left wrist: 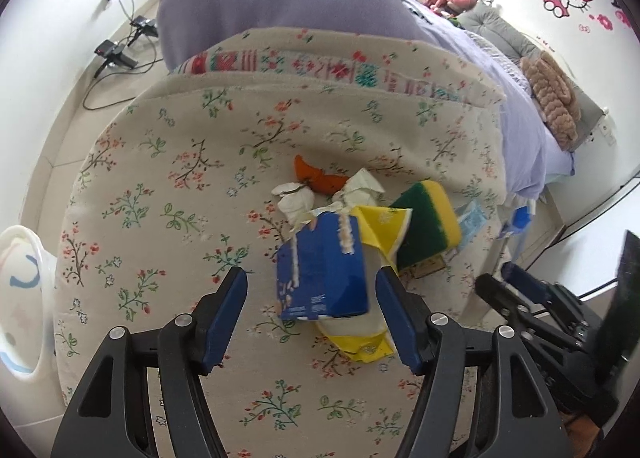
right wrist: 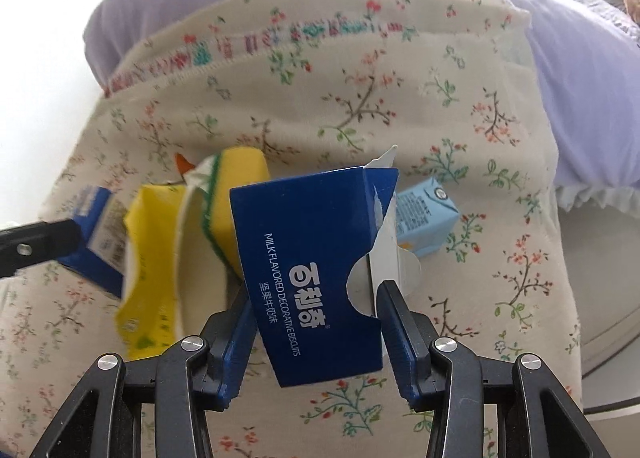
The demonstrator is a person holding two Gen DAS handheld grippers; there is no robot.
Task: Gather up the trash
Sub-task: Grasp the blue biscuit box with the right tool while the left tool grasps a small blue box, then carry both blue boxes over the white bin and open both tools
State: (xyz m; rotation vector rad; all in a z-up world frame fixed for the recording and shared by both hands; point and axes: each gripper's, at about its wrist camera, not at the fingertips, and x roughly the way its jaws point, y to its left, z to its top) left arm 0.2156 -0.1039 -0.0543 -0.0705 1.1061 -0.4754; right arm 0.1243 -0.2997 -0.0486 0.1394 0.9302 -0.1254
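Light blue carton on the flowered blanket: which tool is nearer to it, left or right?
Right. The right tool sits just before the carton; the left tool is beyond the sponge.

Torn blue biscuit box [right wrist: 316,278], upright, above floral blanket [right wrist: 400,106]

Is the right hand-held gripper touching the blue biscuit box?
Touching. In the right wrist view the right hand-held gripper has both fingers pressed against the sides of the blue biscuit box.

Glossy cardboard box [right wrist: 316,270] — torn paper edge — on matt floral cloth [right wrist: 400,106].
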